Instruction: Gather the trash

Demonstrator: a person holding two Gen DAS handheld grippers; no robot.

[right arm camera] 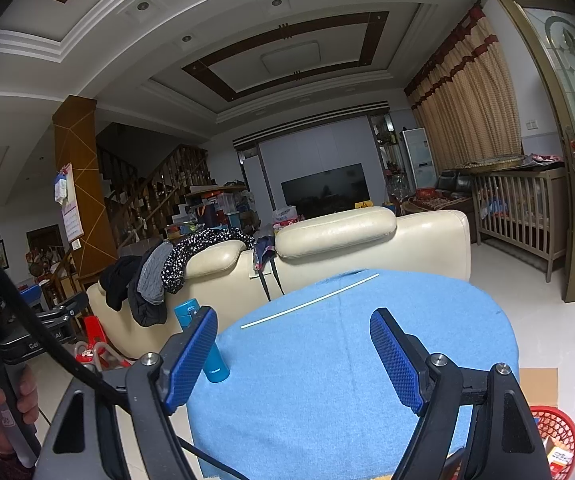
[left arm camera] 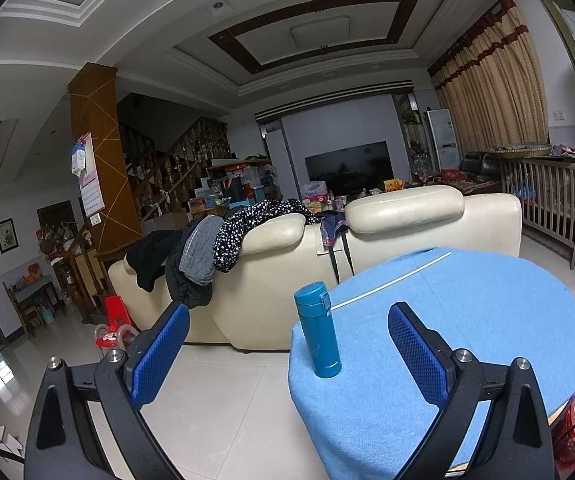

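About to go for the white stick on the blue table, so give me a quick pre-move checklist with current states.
1. Left gripper open, holding nothing: ok.
2. Right gripper open, holding nothing: ok.
3. Thin white stick lies flat and unobstructed on the blue tablecloth: ok.
4. Blue thermos bottle stands upright at the table's left edge, clear of the stick's main length: ok, though its cap sits near the stick's end.
5. Red basket beside the table for drop-off: in view; spare room inside: cannot tell.
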